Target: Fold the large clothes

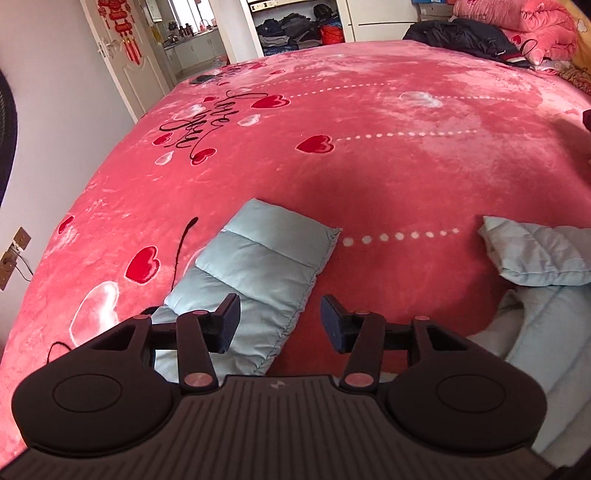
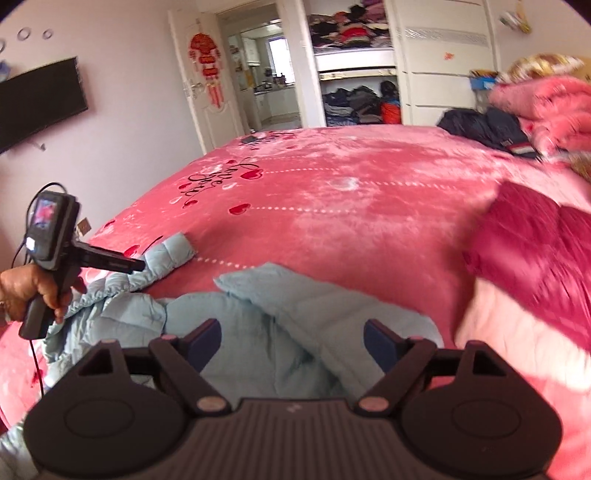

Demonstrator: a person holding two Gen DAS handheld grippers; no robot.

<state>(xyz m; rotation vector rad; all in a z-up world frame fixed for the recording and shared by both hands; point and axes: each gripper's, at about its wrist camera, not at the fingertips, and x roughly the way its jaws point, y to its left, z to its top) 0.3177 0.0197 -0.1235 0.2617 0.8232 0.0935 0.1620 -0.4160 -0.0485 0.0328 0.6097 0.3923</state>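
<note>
A light blue padded jacket (image 2: 295,317) lies on the pink bed cover (image 2: 369,192). One sleeve (image 1: 255,266) stretches out flat to the left; it also shows in the right wrist view (image 2: 166,254). Another folded part (image 1: 539,254) lies at the right. My left gripper (image 1: 280,321) is open and empty, hovering just above the sleeve's near end; it also shows in the right wrist view (image 2: 136,264). My right gripper (image 2: 291,343) is open and empty above the jacket's body.
A dark pink padded garment (image 2: 532,240) lies at the right of the bed. A dark jacket (image 1: 465,37) and a pink quilt (image 1: 524,22) sit at the far right corner. A phone (image 1: 201,78) lies at the far edge. An open wardrobe (image 2: 354,62) stands behind.
</note>
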